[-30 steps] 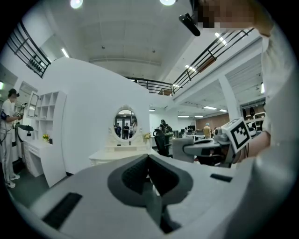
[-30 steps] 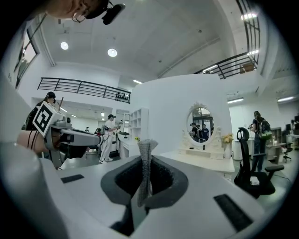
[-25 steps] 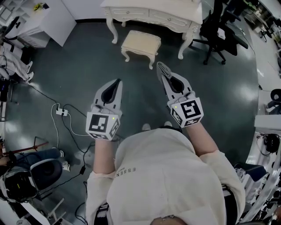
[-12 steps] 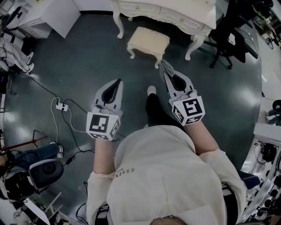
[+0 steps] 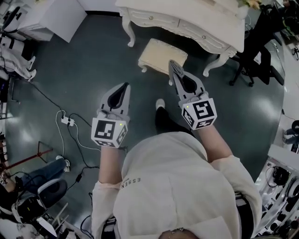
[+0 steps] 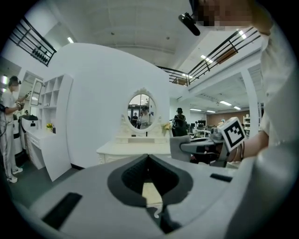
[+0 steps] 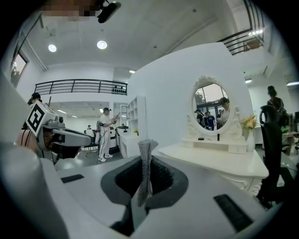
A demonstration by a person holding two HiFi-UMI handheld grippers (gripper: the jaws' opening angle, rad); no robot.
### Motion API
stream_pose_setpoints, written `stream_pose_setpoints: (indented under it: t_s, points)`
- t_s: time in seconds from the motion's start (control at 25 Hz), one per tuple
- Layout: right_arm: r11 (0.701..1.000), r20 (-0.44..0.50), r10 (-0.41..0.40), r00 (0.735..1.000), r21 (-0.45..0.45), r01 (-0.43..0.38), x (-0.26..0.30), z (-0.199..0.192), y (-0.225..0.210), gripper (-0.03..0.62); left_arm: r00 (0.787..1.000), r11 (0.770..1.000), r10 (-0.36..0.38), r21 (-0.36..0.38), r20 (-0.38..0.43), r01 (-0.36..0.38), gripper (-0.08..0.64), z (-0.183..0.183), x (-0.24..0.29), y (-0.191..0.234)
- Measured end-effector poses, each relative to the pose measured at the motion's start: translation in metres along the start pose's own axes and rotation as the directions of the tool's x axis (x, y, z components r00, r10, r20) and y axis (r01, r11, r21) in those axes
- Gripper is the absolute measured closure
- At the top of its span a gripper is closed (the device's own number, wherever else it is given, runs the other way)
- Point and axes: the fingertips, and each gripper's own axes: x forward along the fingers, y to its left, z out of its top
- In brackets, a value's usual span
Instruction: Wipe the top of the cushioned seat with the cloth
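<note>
The cream cushioned seat stands on the dark floor in front of a white dressing table. My right gripper is held in the air with its tip over the seat's near right corner, shut on a narrow grey cloth that sticks up between the jaws. Left of it, my left gripper hangs over bare floor, short of the seat, shut with nothing in it. Through the left gripper's jaw opening a piece of the seat shows.
A black office chair stands right of the table, and a white cabinet is at the far left. A power strip with cables lies on the floor to the left. The person's foot is between the grippers. An oval mirror tops the table.
The person has stepped forward, so the seat and table now lie closer, just under the right gripper's tip. Both grippers stay shut and keep their spacing.
</note>
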Motion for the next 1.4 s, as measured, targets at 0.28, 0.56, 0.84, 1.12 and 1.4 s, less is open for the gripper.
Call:
stream_pose_setpoints:
  t_s: [0.28, 0.56, 0.84, 1.12, 1.4]
  points:
    - [0.999, -0.035, -0.021, 0.999, 0.026, 0.022, 0.095, 0.012, -0.094, 0.565, 0.999, 0.999, -0.032, 0.008, -0.010, 0.032, 0.558, 0.036, 0.127, 0.049]
    - [0.995, -0.113, -0.056, 0.992, 0.070, 0.064, 0.157, -0.006, -0.144, 0.563, 0.995, 0.996, -0.090, 0.008, -0.042, 0.090, 0.558, 0.040, 0.210, 0.086]
    - [0.987, -0.171, -0.101, 0.980, 0.106, 0.120, 0.219, -0.029, -0.163, 0.563, 0.972, 0.974, -0.228, -0.014, -0.061, 0.227, 0.558, 0.021, 0.280, 0.122]
    - [0.951, -0.227, -0.141, 0.964, 0.239, 0.195, 0.281, -0.069, -0.165, 0.564, 0.923, 0.926, -0.375, -0.004, -0.089, 0.376, 0.558, -0.015, 0.332, 0.167]
    - [0.903, -0.361, -0.130, 0.923, 0.341, 0.260, 0.355, -0.166, -0.169, 0.565, 0.874, 0.881, -0.473, -0.053, -0.115, 0.470, 0.558, -0.089, 0.366, 0.208]
